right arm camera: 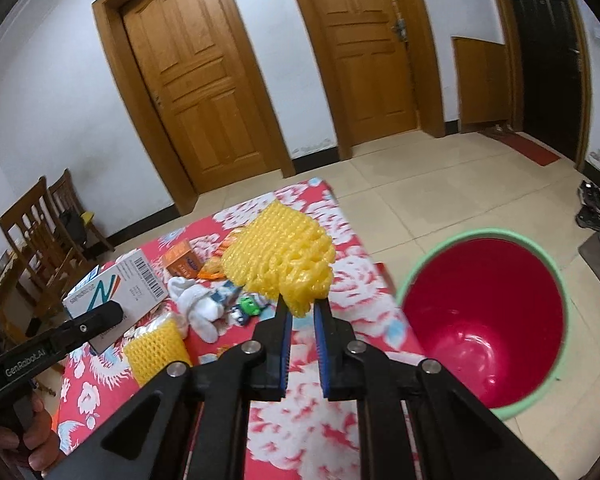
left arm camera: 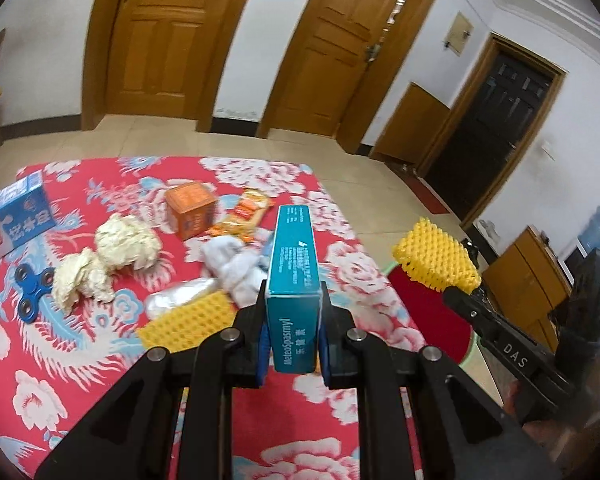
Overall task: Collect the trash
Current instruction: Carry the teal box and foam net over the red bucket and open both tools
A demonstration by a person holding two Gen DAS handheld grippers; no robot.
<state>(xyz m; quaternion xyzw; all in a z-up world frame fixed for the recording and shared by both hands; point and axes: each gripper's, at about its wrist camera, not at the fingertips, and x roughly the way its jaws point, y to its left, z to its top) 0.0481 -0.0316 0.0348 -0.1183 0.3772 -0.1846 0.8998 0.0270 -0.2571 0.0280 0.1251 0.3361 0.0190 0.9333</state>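
Both hands are loaded and neither load has reached the bin yet. The left gripper (left arm camera: 293,344) is clamped on a teal medicine box (left arm camera: 294,264), which stands up on edge between its blue pads and juts out ahead of it, above the counter (left arm camera: 40,408) with its red flowered cloth. The right gripper (right arm camera: 302,312) is pinched together on the lower tip of a yellow foam net (right arm camera: 282,256), which bunches up just beyond its fingertips. The red bin (right arm camera: 480,320) with a green rim sits on the floor to the right of and below the right gripper, just beside the counter edge; what shows of its inside looks empty, so collecting seems to be at an early stage. Plenty is left on the cloth ahead of the left gripper: two crumpled paper wads (left arm camera: 108,260), a white cloth bundle (left arm camera: 236,268), an orange box (left arm camera: 190,210), an orange snack wrapper (left arm camera: 246,216), a silvery packet (left arm camera: 178,298), a second yellow foam net (left arm camera: 188,326) just left of the gripper, and further left a blue-and-white carton (left arm camera: 18,212) and a blue fidget spinner (left arm camera: 34,292), which may not be trash at all. Next, both held pieces need carrying over the bin and letting go.
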